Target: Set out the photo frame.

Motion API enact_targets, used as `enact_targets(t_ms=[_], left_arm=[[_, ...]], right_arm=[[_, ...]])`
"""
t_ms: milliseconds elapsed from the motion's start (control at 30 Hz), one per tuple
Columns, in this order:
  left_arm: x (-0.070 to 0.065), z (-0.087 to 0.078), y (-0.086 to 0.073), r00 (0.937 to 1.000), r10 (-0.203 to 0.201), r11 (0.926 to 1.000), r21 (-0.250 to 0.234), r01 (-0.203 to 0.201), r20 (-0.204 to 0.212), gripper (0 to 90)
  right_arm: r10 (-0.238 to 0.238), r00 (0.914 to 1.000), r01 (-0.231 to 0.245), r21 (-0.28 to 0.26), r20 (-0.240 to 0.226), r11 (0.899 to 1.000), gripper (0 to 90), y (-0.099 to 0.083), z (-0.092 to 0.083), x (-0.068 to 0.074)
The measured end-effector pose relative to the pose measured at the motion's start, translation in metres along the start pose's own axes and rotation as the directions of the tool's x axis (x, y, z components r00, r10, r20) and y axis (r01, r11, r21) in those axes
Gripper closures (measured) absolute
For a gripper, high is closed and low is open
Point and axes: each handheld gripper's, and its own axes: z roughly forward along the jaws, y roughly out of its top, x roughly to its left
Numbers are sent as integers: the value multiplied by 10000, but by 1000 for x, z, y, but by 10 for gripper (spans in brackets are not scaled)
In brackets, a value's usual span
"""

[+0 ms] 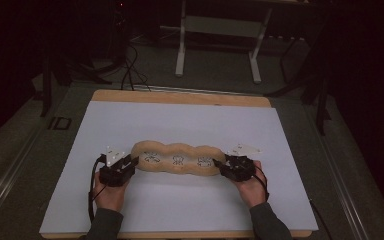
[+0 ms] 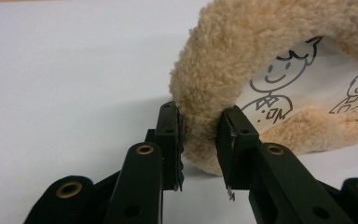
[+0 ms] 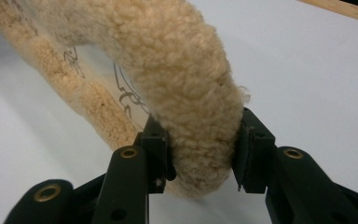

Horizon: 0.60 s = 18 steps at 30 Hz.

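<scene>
1. landmark: fleece cover [image 1: 177, 159], a long tan plush piece with three lobes and white panels carrying cartoon figure drawings. it lies lengthwise across the middle of the white sheet [image 1: 180, 125] on the worktop [image 1: 180, 96].
2. left tongs [image 1: 131, 163] are at the cover's left end. in the left gripper view the left tongs [image 2: 200, 140] are partly closed, both pads pressed into the fleece rim, which bulges between them.
3. right tongs [image 1: 219, 164] are at the cover's right end. in the right gripper view the right tongs [image 3: 204, 149] straddle the thick fleece rim, jaws partly apart, the pile squeezed in against both pads.
4. the person's left hand [image 1: 111, 192] sits just behind the cover's left end, right hand [image 1: 252, 186] just behind its right end, both on the near side.
5. in both gripper views the cover's rim arches up from the sheet, with the printed inner panel showing through the arch.
6. beyond the cover's far side: bare sheet, then the wooden worktop edge, then a white stand [image 1: 220, 40] on the dark floor.
</scene>
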Motion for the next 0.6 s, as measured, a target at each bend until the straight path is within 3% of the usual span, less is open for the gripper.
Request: enact_targets(t_ms=[267, 367, 400, 600], left_arm=[[-2, 4, 0, 9996, -82, 9999, 60, 80, 260, 724], [-3, 4, 0, 9995, -67, 10000, 6, 67, 304, 724], [-2, 4, 0, 9992, -97, 9999, 50, 96, 384, 724], [0, 5, 0, 9976, -345, 9993, 146, 337, 593, 721]], right_arm=[[192, 9998, -191, -274, 54, 9994, 614, -1, -3, -6], [447, 9989, -450, -206, -157, 9988, 612, -3, -2, -12], [828, 9956, -840, -284, -430, 9961, 610, -4, -2, -16], [1234, 9901, -1264, -424, -670, 9911, 606, -5, 1, -21]])
